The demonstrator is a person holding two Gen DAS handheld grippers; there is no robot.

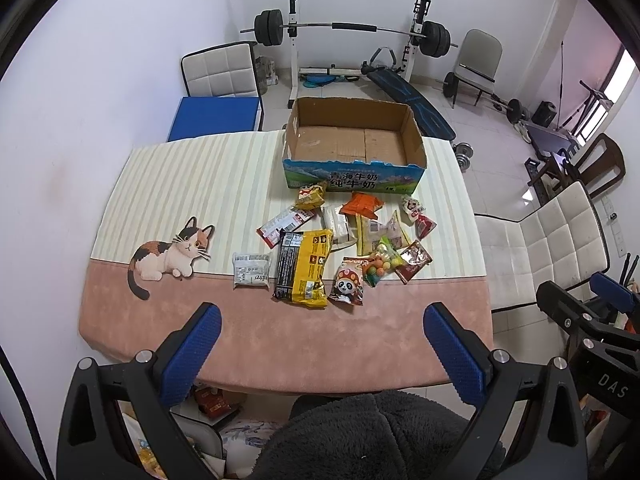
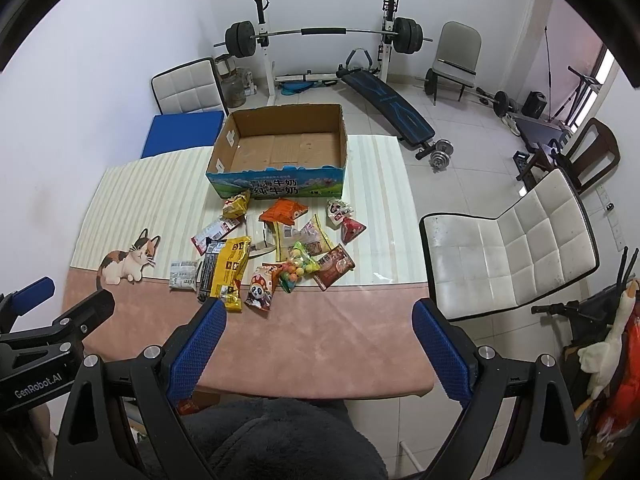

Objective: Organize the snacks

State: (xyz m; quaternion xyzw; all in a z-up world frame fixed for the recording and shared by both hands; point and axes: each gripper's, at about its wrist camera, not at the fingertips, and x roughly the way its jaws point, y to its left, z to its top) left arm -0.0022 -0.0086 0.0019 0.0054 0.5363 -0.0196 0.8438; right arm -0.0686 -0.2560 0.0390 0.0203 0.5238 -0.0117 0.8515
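An open, empty cardboard box [image 1: 352, 142] [image 2: 280, 148] with a blue printed front stands at the far side of the table. Several snack packets lie loose in front of it: a large yellow-and-black bag [image 1: 304, 266] [image 2: 226, 272], a panda packet [image 1: 347, 286] [image 2: 260, 288], a bag of coloured balls [image 1: 382, 264] [image 2: 298, 266], an orange packet [image 1: 360, 205] [image 2: 282, 211] and a white packet [image 1: 252, 269] [image 2: 183, 274]. My left gripper [image 1: 322, 316] and right gripper [image 2: 320, 312] are both open and empty, held above the table's near edge, short of the snacks.
The table cloth [image 1: 168, 184] is striped cream with a cat print and a pink near band [image 2: 320, 340]. White chairs stand at the right [image 2: 516, 248] and behind the table [image 1: 220, 70]. A barbell rack [image 1: 352, 28] and bench stand on the floor beyond.
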